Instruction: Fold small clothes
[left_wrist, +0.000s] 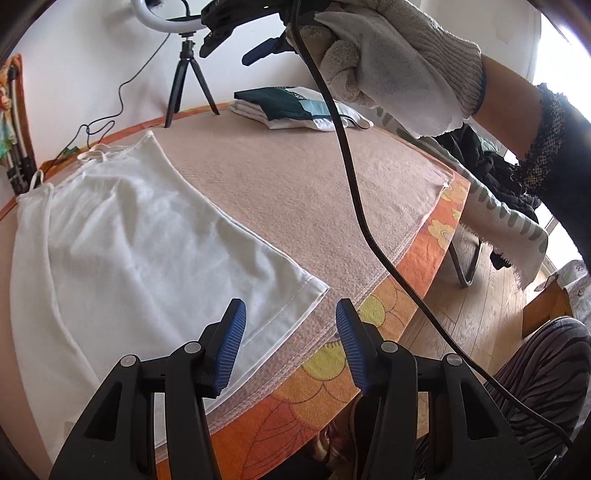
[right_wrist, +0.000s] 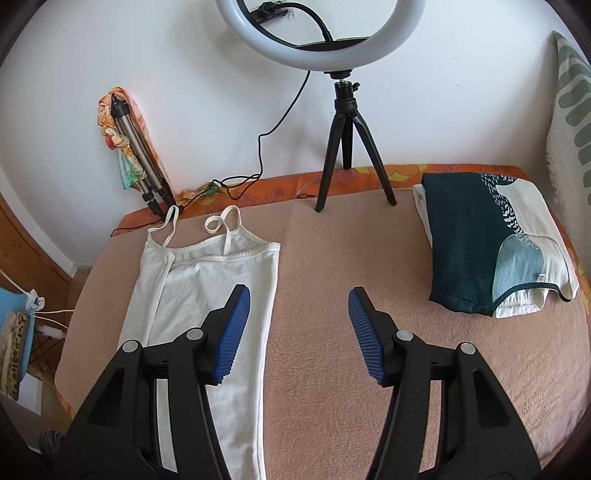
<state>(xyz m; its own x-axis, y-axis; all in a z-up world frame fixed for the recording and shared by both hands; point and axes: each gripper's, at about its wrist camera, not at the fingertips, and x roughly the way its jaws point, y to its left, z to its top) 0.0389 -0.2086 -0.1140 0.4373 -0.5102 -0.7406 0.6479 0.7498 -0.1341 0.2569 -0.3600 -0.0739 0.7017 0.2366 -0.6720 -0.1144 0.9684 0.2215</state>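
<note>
Desk surface fills both views, covered by a beige towel over an orange flowered cloth whose border shows along the near and far edges. No baskets or boxes hold anything here; the clothes lie straight on the towel.

White camisole lies flat on the left part of the desk, one side folded in lengthwise, its two thin straps pointing toward the wall. In the left wrist view its hem corner reaches almost to the near edge of the towel. A wide bare strip of towel separates it from the folded stack at the far right, where a dark green and white printed garment sits on top of white pieces, close to the right edge.

Ring light on a small black tripod stands at the back edge against the wall, between the two, its cable trailing left.

Left gripper hangs above the camisole's hem corner, jaws standing partly apart with nothing between them. Right gripper hovers over the camisole's right edge and bare towel, jaws likewise apart and empty; a gloved hand carries it.
</note>
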